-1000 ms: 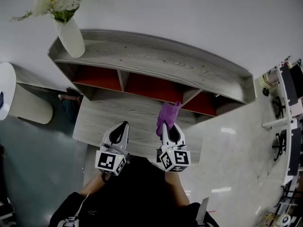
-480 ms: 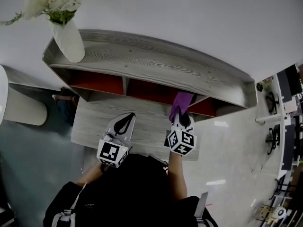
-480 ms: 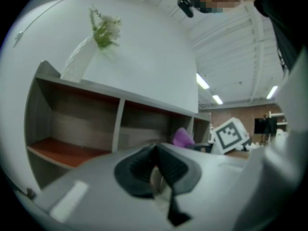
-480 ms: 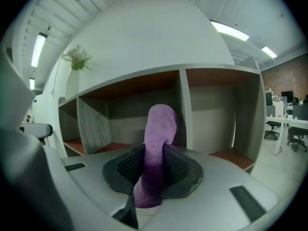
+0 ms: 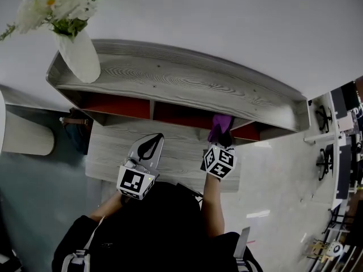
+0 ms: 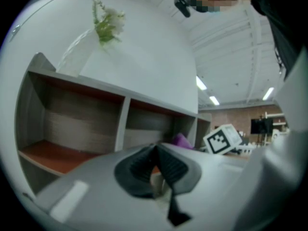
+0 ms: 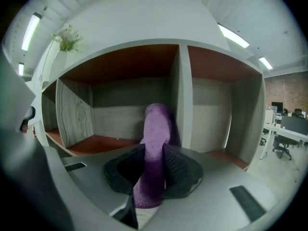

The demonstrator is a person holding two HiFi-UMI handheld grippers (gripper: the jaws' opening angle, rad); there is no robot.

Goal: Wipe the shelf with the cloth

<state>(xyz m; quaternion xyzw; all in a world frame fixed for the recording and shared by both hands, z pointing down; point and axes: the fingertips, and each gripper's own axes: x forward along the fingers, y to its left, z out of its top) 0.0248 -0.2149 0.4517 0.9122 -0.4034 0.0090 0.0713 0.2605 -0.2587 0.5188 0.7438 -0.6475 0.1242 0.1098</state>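
The head view is bright and even, with soft light from above. The lens bends the shelf [image 5: 187, 75] into a curve. It is dark under the shelf's top board, where the openings sit in shadow. The shiny floor [image 5: 283, 174] shows small white spots of glare past the shelf's right end. Both gripper views are round with black corners, and things bend near the rim. Long ceiling lights [image 6: 201, 83] glow very white in them. The left hand-held gripper [image 6: 155, 153] looks blurry up close. The cloth [image 7: 155, 129] looks a bit fuzzy too, and the shelf's openings behind it are dim.
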